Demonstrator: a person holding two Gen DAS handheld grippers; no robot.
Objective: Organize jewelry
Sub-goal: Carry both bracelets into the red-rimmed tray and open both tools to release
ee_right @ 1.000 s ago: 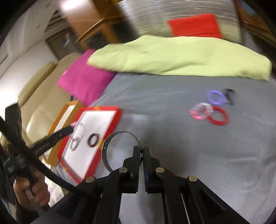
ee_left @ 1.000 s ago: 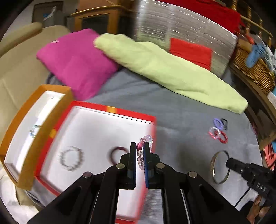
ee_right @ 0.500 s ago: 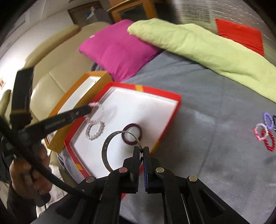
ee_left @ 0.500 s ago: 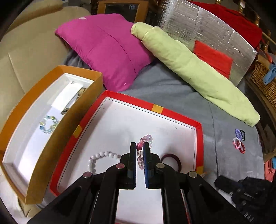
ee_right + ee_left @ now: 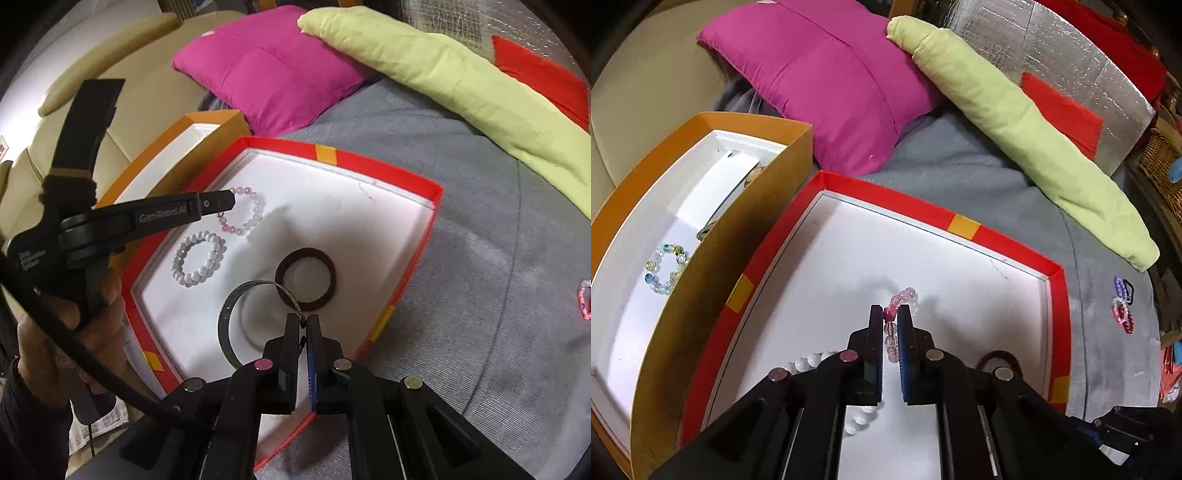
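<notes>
On grey bedspread (image 5: 979, 177), red tray (image 5: 964, 225); left tongs (image 5: 891, 314) clamping pink bracelet (image 5: 905, 295), right tongs (image 5: 303, 321) clamping metal bangle (image 5: 229, 317)

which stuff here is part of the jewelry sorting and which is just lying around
Part of the job:
- pink bead bracelet in the left gripper
- metal bangle in the right gripper
- red tray with white bead bracelet and dark ring bangle
- orange box with glass bead bracelet
- small bracelets on the grey cover

Just lying about:
- magenta cushion
- green pillow
</notes>
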